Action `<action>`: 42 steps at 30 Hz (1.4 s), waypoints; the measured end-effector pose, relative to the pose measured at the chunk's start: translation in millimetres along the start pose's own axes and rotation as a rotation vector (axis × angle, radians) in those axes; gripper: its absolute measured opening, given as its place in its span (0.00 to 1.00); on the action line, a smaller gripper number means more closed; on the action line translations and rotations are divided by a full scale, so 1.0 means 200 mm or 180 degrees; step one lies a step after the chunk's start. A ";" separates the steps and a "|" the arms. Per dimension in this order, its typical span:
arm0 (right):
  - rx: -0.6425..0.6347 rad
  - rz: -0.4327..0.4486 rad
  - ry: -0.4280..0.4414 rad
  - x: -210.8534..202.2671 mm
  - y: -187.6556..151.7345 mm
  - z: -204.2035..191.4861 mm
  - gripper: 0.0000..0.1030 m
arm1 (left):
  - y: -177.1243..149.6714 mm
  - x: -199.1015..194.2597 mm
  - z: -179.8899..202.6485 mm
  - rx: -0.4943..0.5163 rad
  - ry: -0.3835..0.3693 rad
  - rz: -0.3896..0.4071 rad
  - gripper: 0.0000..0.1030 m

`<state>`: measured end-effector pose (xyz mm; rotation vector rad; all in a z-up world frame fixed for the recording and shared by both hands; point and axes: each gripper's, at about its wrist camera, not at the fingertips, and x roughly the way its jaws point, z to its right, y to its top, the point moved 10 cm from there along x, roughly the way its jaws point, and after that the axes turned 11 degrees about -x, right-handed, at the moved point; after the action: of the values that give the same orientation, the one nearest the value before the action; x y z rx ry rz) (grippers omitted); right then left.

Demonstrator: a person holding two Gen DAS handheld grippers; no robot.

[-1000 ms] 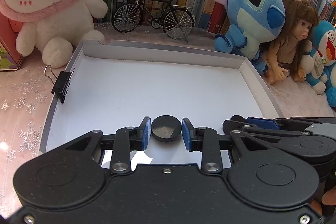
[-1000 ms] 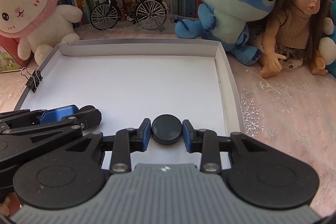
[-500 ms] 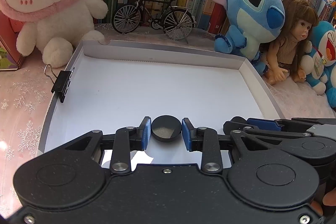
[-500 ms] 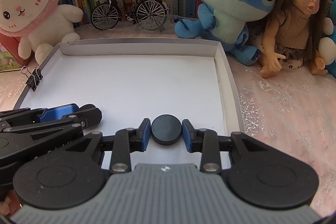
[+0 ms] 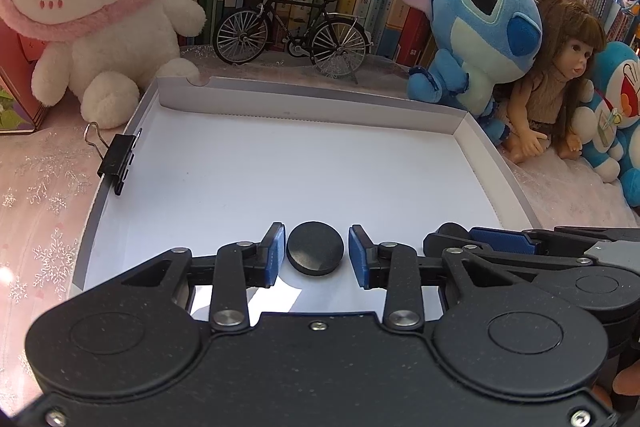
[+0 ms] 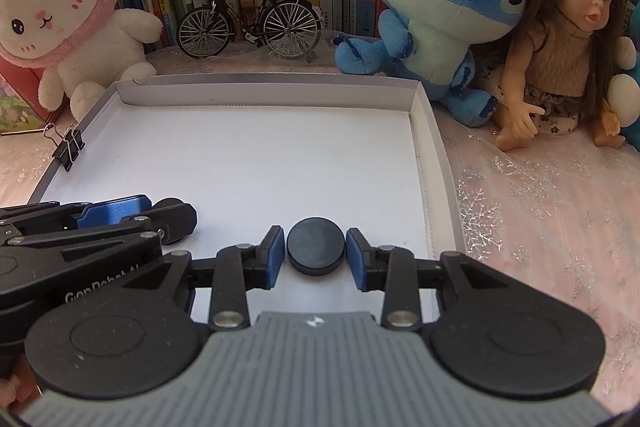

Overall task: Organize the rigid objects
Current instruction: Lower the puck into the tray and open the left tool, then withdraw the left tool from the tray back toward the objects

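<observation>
Left wrist view, lower centre: left gripper (image 5: 316,254) fingers, just opening, stand narrowly apart off black disc (image 5: 315,247) in white tray (image 5: 304,99); right gripper (image 6: 315,253) likewise; discs judged released.

Just let go on both sides: my left gripper (image 5: 316,254) and right gripper (image 6: 315,253) fingers have been opening, gaps now showing around each black disc (image 5: 315,247), which sits flat in the tray (image 5: 360,163).

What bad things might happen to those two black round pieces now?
Both grippers have just been opening, and each black disc (left one, right one) lies in the white tray between blue pads that look just clear. Pulling the left gripper or right gripper away crookedly might nudge a disc. The grippers sit close together and could bump.
</observation>
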<state>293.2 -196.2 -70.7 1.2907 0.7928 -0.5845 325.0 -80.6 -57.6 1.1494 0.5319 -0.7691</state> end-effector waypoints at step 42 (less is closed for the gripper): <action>-0.0189 0.0826 0.0134 -0.53 -0.17 0.00 0.87 | -0.19 -0.68 -0.06 0.0429 -0.0168 0.0663 0.89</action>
<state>201.5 -209.0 -7.8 1.3290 0.6587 -0.3248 208.6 -41.1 13.0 1.2833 0.3139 -0.6603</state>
